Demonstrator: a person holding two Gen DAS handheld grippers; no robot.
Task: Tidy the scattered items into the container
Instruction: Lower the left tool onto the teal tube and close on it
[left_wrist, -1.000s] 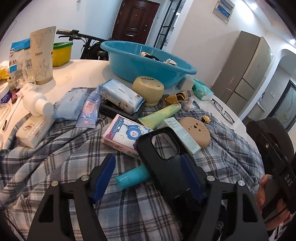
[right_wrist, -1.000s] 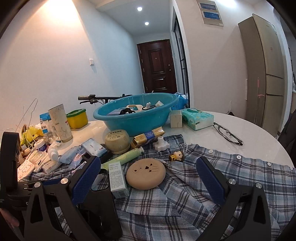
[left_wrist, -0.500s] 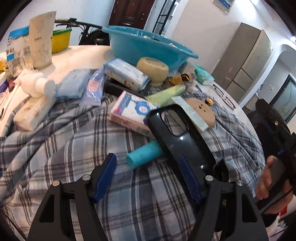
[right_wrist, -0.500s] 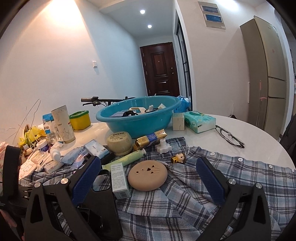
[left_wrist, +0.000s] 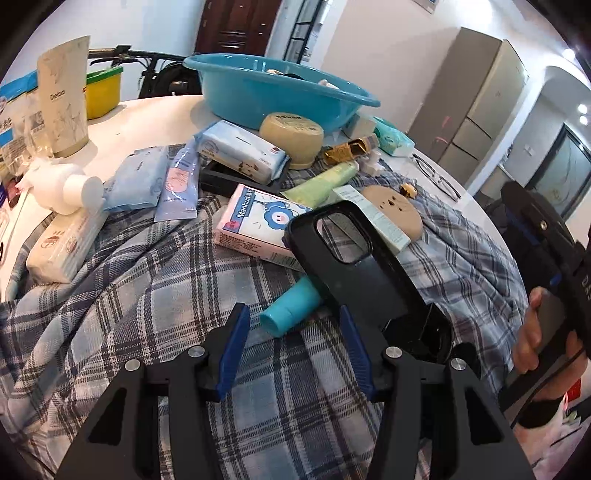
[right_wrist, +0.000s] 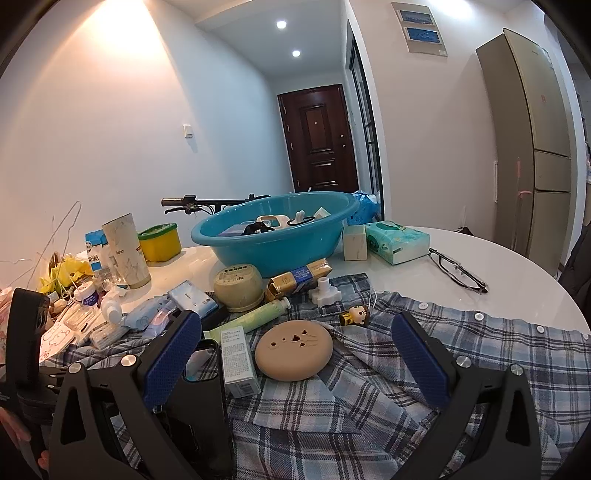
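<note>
Two hand-held grippers over the plaid shirt (left_wrist: 122, 288). Left hand-held gripper (left_wrist: 291, 343) closing, teal tube (left_wrist: 291, 312) between its pads, untouched; black phone case (left_wrist: 354, 266) just right. Right hand-held gripper (right_wrist: 295, 354) spread wide, empty.

Both views are bright and evenly lit by indoor light. In the right wrist view two ceiling spotlights (right_wrist: 288, 38) glow in the upper middle of the frame, and a warm patch of glare washes the white wall (right_wrist: 122, 40) at upper left. The glossy worktop (right_wrist: 413, 273) reflects soft light at centre right. In the left wrist view more lamps flare at the far right edge, and a window (left_wrist: 565, 173) there looks pale and washed out. Shadows under the clutter are soft and short. Strong fisheye bending curves the door (right_wrist: 319, 136) and the fridge (right_wrist: 535, 140), and black corners ring each frame. Focus is sharp; only the outermost edges smear slightly.
</note>
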